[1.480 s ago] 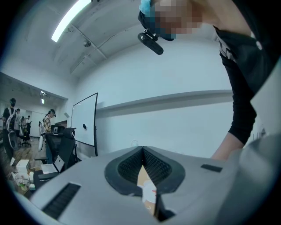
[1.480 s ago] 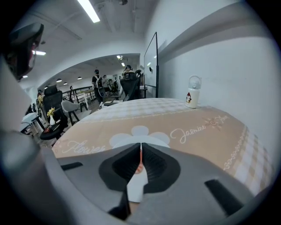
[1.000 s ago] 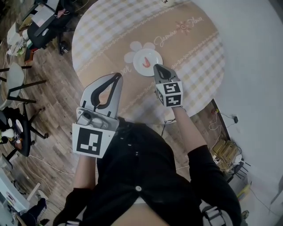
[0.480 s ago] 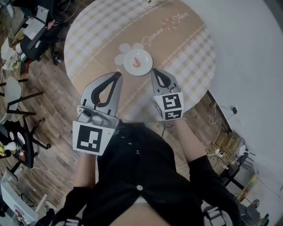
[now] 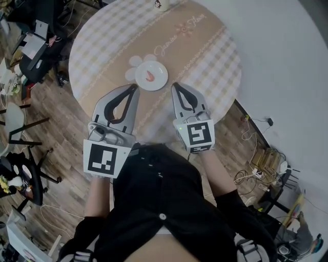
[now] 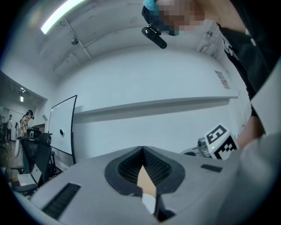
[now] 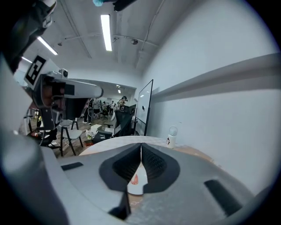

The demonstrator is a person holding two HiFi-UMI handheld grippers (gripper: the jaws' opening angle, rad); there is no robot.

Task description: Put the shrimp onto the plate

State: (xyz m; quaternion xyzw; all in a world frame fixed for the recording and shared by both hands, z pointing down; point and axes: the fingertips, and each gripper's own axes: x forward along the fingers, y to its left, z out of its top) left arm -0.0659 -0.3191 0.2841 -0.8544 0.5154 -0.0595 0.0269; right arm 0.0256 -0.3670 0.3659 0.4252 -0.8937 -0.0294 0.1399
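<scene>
A small orange shrimp (image 5: 149, 76) lies on a white plate (image 5: 158, 81) near the front of the round table. In the right gripper view the shrimp (image 7: 135, 179) and plate (image 7: 137, 189) show through the gap behind the jaws. My right gripper (image 5: 174, 85) is shut and empty, its tips just right of the plate, pulled back toward the person. My left gripper (image 5: 135, 87) is also shut and empty, its tips just below and left of the plate. Its own view (image 6: 142, 149) looks at a wall, with only a sliver of table between the jaws.
The round table (image 5: 205, 56) wears a checked beige cloth with a flower print. A small white bottle (image 5: 161, 4) stands at its far edge. Office chairs (image 5: 31, 51) and wooden floor lie to the left, cables (image 5: 256, 164) on the floor to the right.
My right gripper has drawn back from the plate toward the person, leaving the shrimp on it. The head view has shifted, so the table sits higher in frame. The left gripper has held still.
</scene>
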